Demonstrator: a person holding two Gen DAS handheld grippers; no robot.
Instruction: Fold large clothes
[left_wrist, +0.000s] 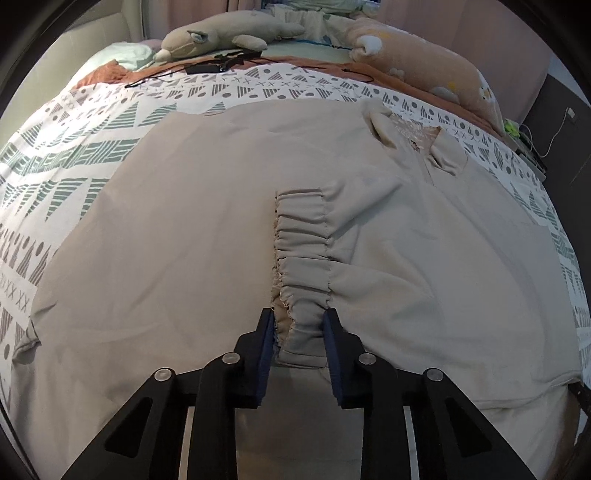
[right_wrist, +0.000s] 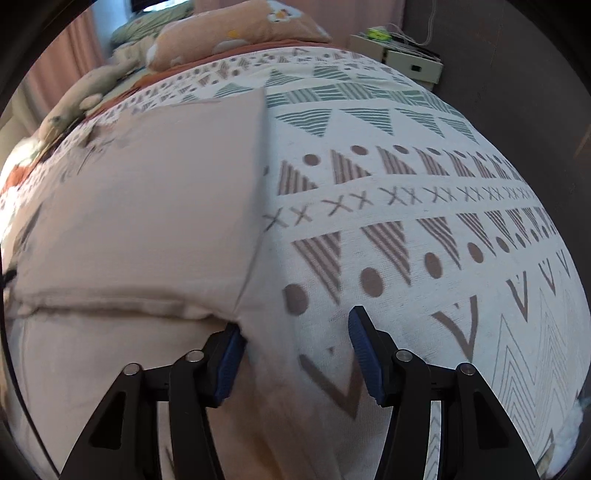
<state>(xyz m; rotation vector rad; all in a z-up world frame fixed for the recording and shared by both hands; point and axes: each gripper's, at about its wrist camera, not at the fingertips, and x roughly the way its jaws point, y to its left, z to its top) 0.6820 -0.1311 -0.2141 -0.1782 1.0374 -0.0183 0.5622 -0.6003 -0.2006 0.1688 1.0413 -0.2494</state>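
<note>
Patterned bedspread (right_wrist: 406, 206), right gripper (right_wrist: 295, 332) at jacket (right_wrist: 147, 192) edge

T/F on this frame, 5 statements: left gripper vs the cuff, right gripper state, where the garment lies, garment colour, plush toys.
1. The left gripper straddles the gathered elastic cuff. True.
2. The right gripper is clamped on a sock. False: it is open, with no sock in sight.
3. The beige garment lies on a patterned bedspread. True.
4. The garment is dark blue. False: beige.
5. Plush toys lie at the bed's far end. True.
</note>
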